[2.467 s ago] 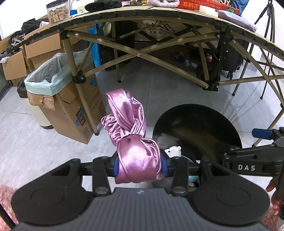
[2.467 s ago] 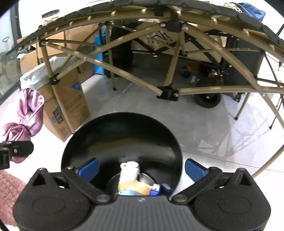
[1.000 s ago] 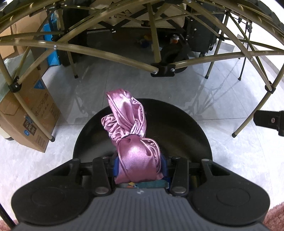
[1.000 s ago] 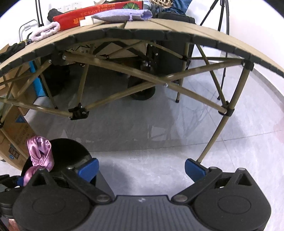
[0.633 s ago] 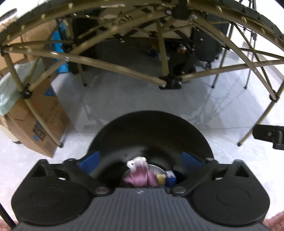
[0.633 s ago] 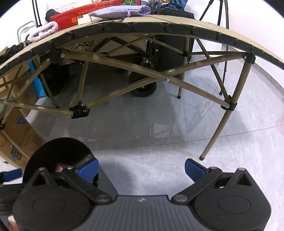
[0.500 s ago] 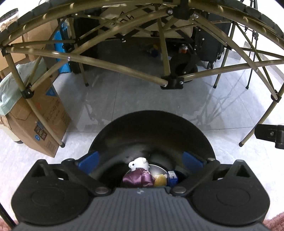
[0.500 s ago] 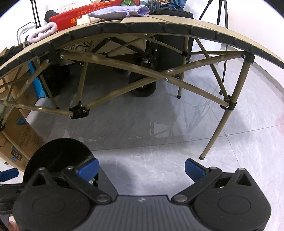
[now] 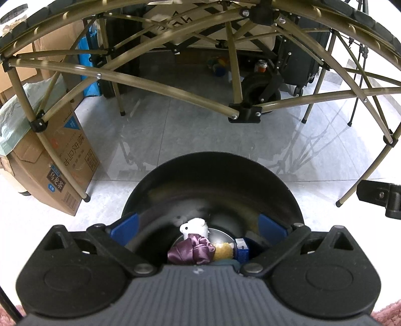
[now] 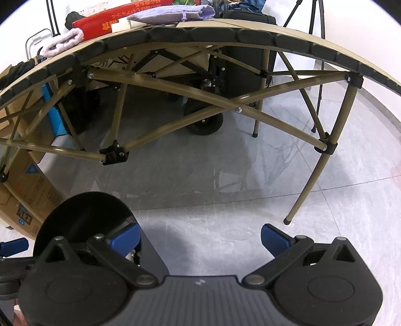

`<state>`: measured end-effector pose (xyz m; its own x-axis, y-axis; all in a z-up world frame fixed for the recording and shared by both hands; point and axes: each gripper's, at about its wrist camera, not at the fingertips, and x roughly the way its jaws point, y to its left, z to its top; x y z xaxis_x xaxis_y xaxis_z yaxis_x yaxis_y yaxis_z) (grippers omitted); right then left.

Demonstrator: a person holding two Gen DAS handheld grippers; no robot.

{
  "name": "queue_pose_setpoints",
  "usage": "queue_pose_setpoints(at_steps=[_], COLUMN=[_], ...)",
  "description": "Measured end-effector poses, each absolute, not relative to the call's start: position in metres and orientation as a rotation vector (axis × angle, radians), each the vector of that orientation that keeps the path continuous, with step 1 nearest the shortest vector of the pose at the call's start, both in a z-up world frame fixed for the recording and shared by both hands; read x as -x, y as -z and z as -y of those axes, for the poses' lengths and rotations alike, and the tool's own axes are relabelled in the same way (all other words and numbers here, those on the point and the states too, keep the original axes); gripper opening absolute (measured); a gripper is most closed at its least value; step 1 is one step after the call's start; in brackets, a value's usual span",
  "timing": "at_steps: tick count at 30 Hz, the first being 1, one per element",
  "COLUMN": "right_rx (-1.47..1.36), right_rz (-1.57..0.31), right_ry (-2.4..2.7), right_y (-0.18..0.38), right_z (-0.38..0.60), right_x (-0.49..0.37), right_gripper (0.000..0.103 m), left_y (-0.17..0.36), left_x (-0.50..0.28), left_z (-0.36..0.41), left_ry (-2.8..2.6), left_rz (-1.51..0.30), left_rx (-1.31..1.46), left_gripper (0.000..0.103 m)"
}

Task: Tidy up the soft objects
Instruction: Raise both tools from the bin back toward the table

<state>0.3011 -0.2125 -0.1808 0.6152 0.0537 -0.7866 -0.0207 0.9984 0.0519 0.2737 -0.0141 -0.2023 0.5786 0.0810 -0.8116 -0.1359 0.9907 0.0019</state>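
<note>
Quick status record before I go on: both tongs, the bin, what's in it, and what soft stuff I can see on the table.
left tongs: open, empty, over the bin mouth
right tongs: open, empty, over bare floor right of the bin
black bin: upright on the floor by the folding table
bin contents: pink satin scrunchie, white plush toy, yellow soft item, small blue box
on table: purple pouch, pink fluffy band
</note>
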Motion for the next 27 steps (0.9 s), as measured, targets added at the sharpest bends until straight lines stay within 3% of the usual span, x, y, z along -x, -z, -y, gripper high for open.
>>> queue_pose_setpoints(at_steps=[13, 27], right_rx=[-0.055, -0.107], right_rz=[-0.856, -0.682], right_ry=[-0.064, -0.168], right_y=[0.170, 0.128], right_z=[0.211, 0.213], right_x=[-0.294, -0.264], right_gripper=[0.103, 0.103], left_y=[0.187, 0.134], left_x=[-0.270, -0.252], left_z=[0.013, 0.008], left_ry=[-0.128, -0.136], left_rz=[-0.915, -0.739], left_rx=[0.087, 0.071], left_gripper=[0.103, 0.103])
